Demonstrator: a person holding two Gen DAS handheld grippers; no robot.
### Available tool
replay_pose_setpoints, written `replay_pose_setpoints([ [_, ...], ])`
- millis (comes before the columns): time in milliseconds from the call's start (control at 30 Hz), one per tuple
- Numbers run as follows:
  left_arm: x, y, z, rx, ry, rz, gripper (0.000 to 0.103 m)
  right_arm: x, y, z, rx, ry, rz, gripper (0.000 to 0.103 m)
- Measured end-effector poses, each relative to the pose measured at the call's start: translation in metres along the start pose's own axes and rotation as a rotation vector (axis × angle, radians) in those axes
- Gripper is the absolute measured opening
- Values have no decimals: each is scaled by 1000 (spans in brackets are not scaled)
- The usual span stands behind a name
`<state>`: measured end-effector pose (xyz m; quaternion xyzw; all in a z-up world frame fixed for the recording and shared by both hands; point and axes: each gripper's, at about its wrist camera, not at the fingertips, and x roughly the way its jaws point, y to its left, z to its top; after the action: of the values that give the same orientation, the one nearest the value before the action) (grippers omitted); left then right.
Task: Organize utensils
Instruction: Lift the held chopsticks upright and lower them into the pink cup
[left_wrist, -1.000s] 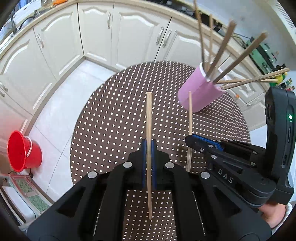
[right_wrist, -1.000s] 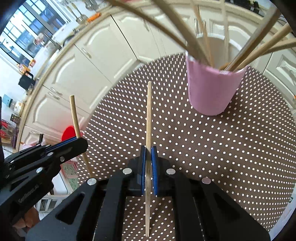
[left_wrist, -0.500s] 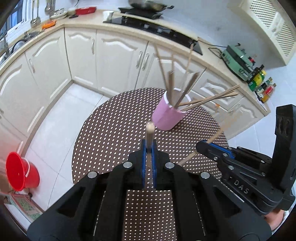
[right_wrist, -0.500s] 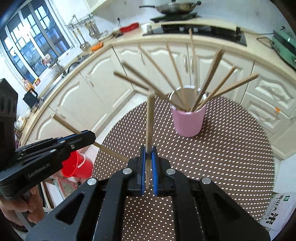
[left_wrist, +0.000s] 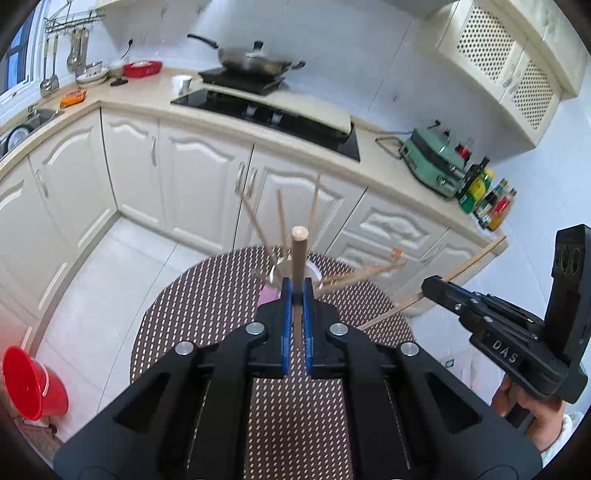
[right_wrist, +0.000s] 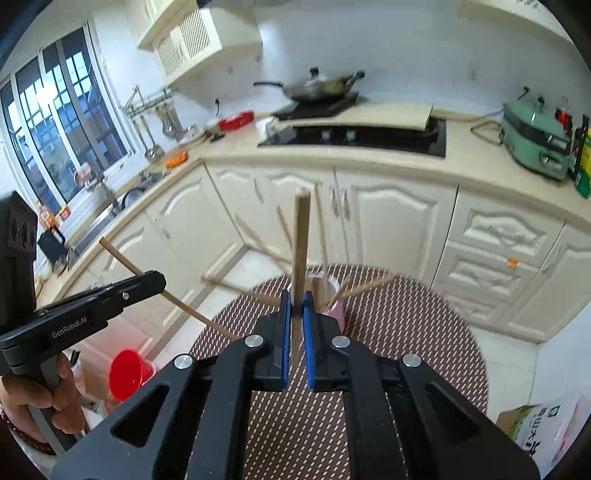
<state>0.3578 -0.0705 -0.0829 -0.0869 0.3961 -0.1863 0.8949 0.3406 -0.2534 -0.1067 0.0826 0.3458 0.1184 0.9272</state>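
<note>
My left gripper (left_wrist: 296, 295) is shut on a wooden chopstick (left_wrist: 297, 254) that points forward, high above the table. My right gripper (right_wrist: 296, 306) is shut on another wooden chopstick (right_wrist: 301, 236). A pink cup (left_wrist: 269, 293) holding several chopsticks stands on the round brown dotted table (left_wrist: 207, 295), far below and mostly hidden behind the fingers; it also shows in the right wrist view (right_wrist: 338, 308). The right gripper shows in the left wrist view (left_wrist: 432, 286) with its chopstick (left_wrist: 472, 258). The left gripper shows in the right wrist view (right_wrist: 155, 280).
A red bucket (left_wrist: 29, 380) stands on the tiled floor left of the table. White cabinets (left_wrist: 199, 177) with a counter, a stove and a wok (left_wrist: 255, 59) run behind. A paper bag (right_wrist: 543, 424) lies on the floor at the right.
Both grippers have risen and tilted up from close over the table, each still holding its chopstick. The pink cup now sits far below and small.
</note>
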Motion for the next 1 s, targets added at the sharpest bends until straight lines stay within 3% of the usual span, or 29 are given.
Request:
replay_pose_setpoints([
  [367,15,-14,44,-18,-105,10,5,-17,-15,52,-72,-136,-52,5],
  [567,45,-14,52,-37,-97,45,5,-5,-25,69,-73,-167,-35,5],
  [733,72,-14,46,-38,-68,74,5,21,-26,73,-90,-127,-8,5],
  [1000,102,-15,31,7,-18,111,5,67,-18,49,-138,-17,6,5],
])
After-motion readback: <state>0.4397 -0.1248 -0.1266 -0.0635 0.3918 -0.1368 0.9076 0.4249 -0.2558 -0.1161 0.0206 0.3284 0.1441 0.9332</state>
